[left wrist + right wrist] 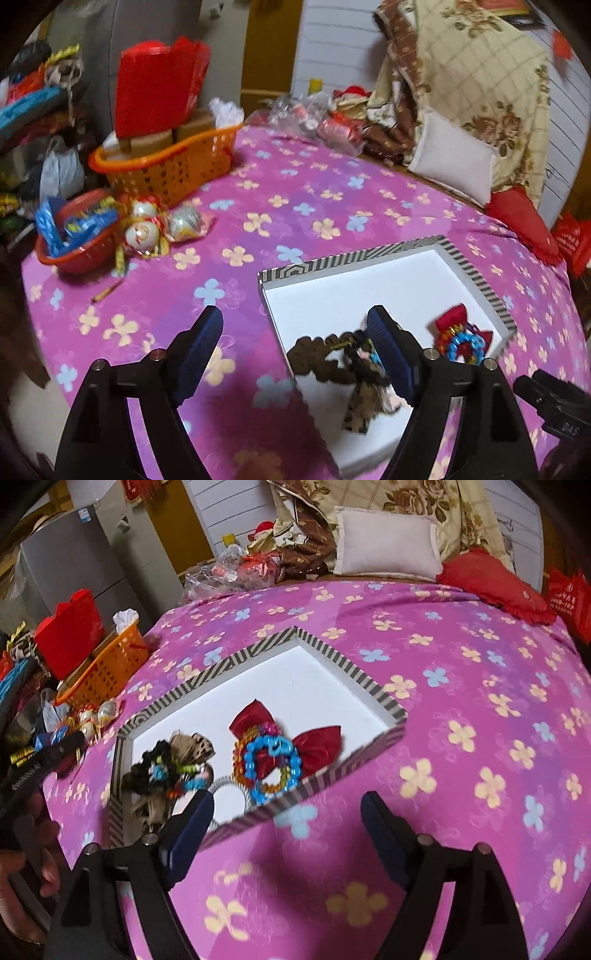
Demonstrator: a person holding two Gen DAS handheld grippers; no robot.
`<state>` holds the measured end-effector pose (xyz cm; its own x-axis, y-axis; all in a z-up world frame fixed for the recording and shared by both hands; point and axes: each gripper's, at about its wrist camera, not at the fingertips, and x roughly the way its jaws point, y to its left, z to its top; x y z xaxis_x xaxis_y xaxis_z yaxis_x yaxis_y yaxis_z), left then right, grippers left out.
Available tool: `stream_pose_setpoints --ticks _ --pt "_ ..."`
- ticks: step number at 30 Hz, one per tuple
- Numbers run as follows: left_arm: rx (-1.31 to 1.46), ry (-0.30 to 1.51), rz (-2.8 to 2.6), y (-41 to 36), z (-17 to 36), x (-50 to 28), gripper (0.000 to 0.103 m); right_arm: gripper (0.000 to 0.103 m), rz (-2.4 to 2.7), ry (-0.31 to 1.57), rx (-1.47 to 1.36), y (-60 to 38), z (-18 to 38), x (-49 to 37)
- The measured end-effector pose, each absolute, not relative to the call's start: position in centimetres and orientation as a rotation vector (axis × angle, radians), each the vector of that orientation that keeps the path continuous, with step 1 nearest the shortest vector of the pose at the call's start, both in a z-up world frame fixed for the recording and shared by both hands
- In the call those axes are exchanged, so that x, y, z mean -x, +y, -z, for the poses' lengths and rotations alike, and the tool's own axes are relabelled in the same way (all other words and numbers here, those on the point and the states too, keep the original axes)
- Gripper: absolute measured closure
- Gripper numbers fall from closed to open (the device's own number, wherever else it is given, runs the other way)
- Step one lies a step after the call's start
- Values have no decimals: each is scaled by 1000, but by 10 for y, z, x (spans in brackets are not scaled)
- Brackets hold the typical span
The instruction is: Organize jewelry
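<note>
The box (pixel 476 280) lies on the bed (pixel 295 206), under the right finger of the left tool (pixel 297 334) and ahead-left of the right tool (pixel 286 814). In it, the bow (pixel 321 746) with the bead ring (pixel 273 764) lies right of the feather piece (pixel 166 768). The basket (pixel 166 166) stands far ahead-left, the pillow (pixel 388 542) behind the box

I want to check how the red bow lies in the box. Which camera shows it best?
The right wrist view: the red bow lies open in the white box, both loops visible, with a blue bead ring over its middle. The left wrist view shows only the bow's upper part and the ring, behind the left claw's finger.
</note>
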<state>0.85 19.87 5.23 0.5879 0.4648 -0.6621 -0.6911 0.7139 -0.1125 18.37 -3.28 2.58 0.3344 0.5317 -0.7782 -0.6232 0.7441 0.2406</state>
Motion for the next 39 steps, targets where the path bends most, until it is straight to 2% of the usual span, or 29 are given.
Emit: stream_pose_setpoints --ticks 3,11,15,22,39 --pt "322 622 -676 170 -61 6 32 18 -768 953 149 -38 -32 -167" --pt "382 574 -491 115 -64 41 33 18 -829 892 199 -66 -46 -119" --pt "351 653 -479 107 -48 29 33 18 -820 836 234 -72 -51 -108" --pt "295 814 -577 108 -17 9 33 18 -805 848 245 -72 -46 -111" --pt "285 818 -575 102 -17 11 33 18 -786 830 279 -62 -42 -108"
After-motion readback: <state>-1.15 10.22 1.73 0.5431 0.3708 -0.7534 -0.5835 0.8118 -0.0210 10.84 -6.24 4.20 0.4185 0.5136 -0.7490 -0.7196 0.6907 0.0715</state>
